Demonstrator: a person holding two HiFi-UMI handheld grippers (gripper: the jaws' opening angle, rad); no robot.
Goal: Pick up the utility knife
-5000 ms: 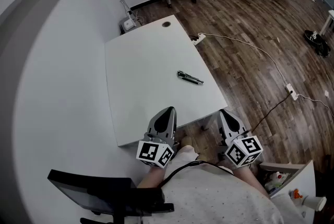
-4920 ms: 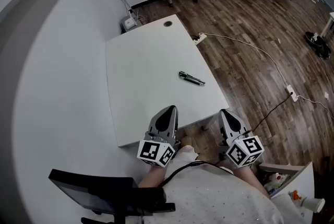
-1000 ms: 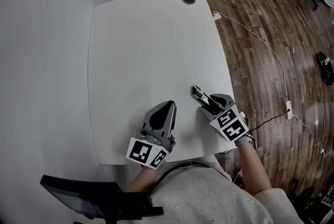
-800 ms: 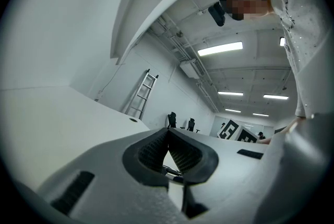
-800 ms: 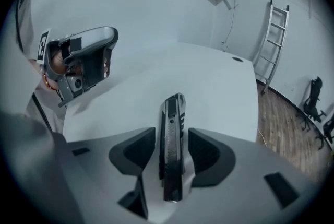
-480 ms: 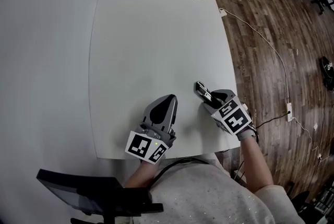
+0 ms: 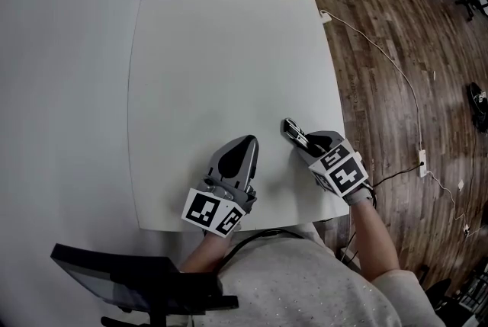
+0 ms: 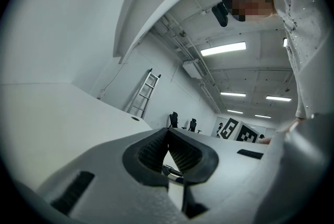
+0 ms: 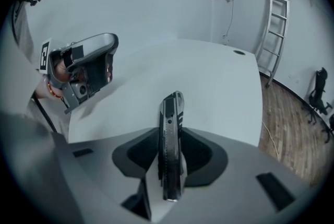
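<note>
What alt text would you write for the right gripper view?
A black utility knife lies lengthwise between the jaws of the right gripper, which have just been closing on it. Behind are the white table and, upper left, the left gripper.

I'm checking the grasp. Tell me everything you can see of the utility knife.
The utility knife is slim and dark with silvery trim and a ridged slider track. It lies on the white table near its right edge, pointing away from the person. The right gripper, jaws just closing, has a pad against each long side.
</note>
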